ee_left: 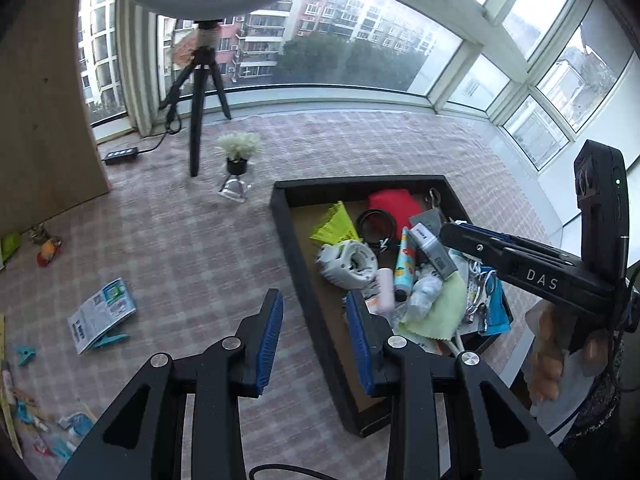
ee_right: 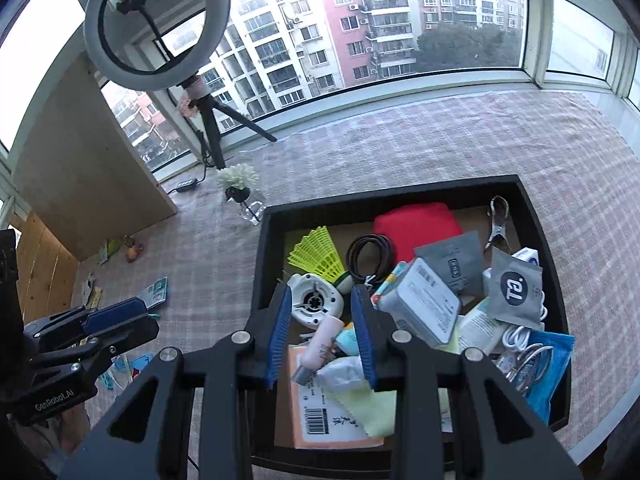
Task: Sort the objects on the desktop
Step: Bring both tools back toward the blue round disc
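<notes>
- Left gripper (ee_left: pixel 314 338) pointed steeply down, blue pads spread, nothing between them. It hung over the checked tablecloth (ee_left: pixel 200 240), its right finger (ee_left: pixel 360 340) overlapping the left wall of the black tray (ee_left: pixel 288 216) in the picture.
- Right gripper (ee_right: pixel 324 334) tilted down likewise, jaws apart and empty, poised above the tray's near half. A pink tube (ee_right: pixel 320 346) and a white round gadget (ee_right: pixel 316 300) showed through the gap between its fingers; no contact visible.
- A hand (ee_left: pixel 548 356) gripped the right gripper's handle at the right edge of the left wrist view.
- Tray contents beyond the right gripper: yellow shuttlecock (ee_right: pixel 316 256), coiled black cable (ee_right: pixel 370 256), red cloth (ee_right: pixel 416 224), grey sachets (ee_right: pixel 514 284), white box (ee_right: pixel 424 304); a green cloth (ee_right: pixel 368 410) lay beneath it.
- Left of the left gripper, on the cloth: a leaflet (ee_left: pixel 102 314) in a teal clip, more small clips nearer the edge.
- Far side: ring light (ee_right: pixel 156 26) on a tripod, small white potted plant (ee_right: pixel 238 180), wooden panel (ee_right: pixel 88 184), window onto apartment blocks.
</notes>
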The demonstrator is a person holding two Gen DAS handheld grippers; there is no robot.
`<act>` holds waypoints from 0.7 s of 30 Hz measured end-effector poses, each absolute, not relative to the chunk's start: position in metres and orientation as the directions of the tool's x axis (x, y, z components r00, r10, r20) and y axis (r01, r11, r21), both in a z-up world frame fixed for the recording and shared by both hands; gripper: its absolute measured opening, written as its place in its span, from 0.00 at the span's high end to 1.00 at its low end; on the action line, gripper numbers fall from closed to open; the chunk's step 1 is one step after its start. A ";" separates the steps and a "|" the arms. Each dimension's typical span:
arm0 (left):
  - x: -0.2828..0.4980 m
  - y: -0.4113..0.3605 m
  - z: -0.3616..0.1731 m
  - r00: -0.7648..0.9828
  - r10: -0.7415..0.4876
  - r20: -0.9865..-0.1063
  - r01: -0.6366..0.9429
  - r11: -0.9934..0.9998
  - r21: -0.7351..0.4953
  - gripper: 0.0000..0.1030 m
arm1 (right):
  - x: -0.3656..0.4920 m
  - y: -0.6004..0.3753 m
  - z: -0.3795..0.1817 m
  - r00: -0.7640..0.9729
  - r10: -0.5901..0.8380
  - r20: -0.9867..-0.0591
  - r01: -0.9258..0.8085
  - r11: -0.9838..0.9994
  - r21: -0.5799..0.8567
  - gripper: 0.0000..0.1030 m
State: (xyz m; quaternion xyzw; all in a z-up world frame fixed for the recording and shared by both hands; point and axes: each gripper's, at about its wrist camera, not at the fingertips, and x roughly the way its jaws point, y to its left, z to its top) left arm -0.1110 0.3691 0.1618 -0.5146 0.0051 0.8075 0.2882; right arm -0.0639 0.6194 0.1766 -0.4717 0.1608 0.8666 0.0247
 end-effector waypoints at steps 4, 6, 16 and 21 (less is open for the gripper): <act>-0.111 0.295 0.153 -0.313 0.419 -0.852 -0.383 -0.877 -0.291 0.68 | -0.072 0.574 0.176 -0.552 -0.156 -0.819 -0.104 -0.962 0.253 0.64; -0.110 0.256 0.150 -0.335 0.393 -0.856 -0.332 -0.900 -0.283 0.68 | -0.076 0.550 0.174 -0.546 -0.169 -0.820 -0.064 -0.968 0.242 0.63; -0.082 0.077 0.118 -0.350 0.255 -0.902 -0.094 -0.967 -0.237 0.42 | -0.079 0.426 0.157 -0.480 -0.249 -0.841 0.138 -0.968 0.208 0.53; -0.062 0.021 0.086 -0.309 0.254 -0.917 0.006 -0.963 -0.269 0.42 | -0.080 0.367 0.129 -0.389 -0.279 -0.878 0.248 -0.950 0.192 0.53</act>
